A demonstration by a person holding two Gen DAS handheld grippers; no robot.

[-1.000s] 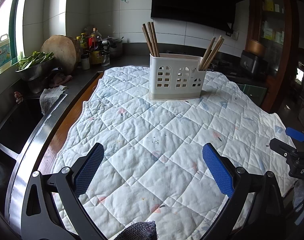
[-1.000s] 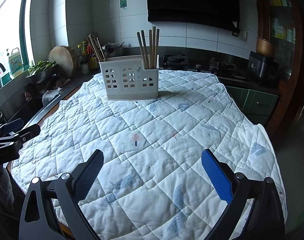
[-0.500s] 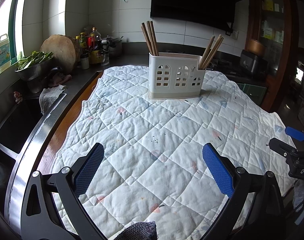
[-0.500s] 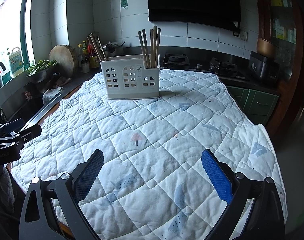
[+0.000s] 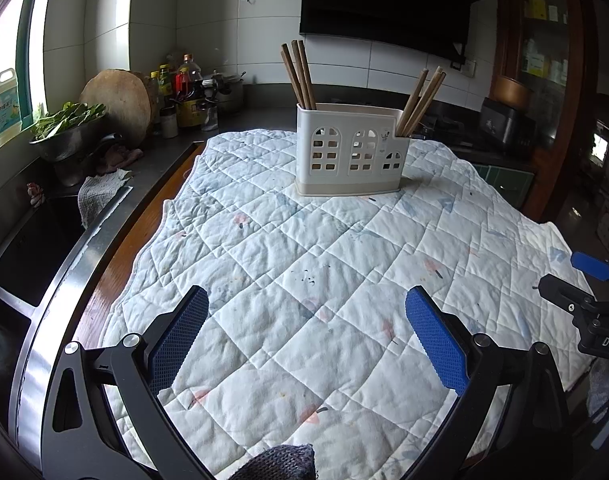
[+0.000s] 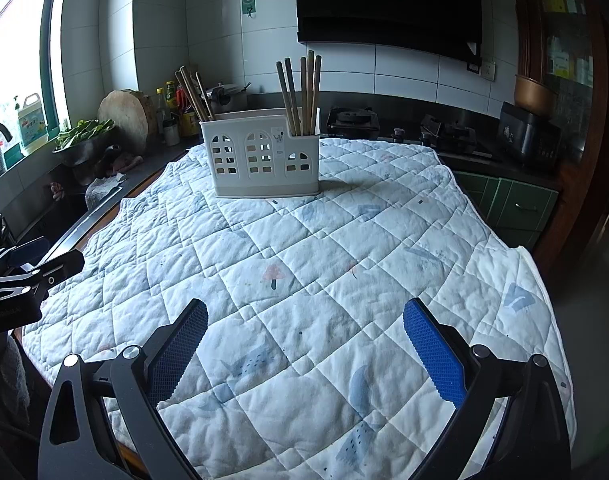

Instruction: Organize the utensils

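A white utensil holder (image 5: 350, 152) stands upright on the quilted cloth (image 5: 324, 264) at the far side; it also shows in the right wrist view (image 6: 264, 160). Wooden chopsticks stand in its left end (image 5: 298, 74) and its right end (image 5: 420, 102); in the right wrist view they show as a left bunch (image 6: 194, 94) and a right bunch (image 6: 302, 92). My left gripper (image 5: 304, 340) is open and empty, low over the near cloth. My right gripper (image 6: 304, 344) is open and empty, also near. No loose utensils lie on the cloth.
A sink (image 5: 28, 248), a bowl of greens (image 5: 66, 128), a round wooden board (image 5: 118, 100) and bottles (image 5: 180, 92) line the counter at left. A gas stove (image 6: 404, 128) and a dark appliance (image 6: 528, 138) stand behind the table at right.
Both views have shifted very slightly; the holder sits a touch higher in the frame. Both grippers stay open and empty.
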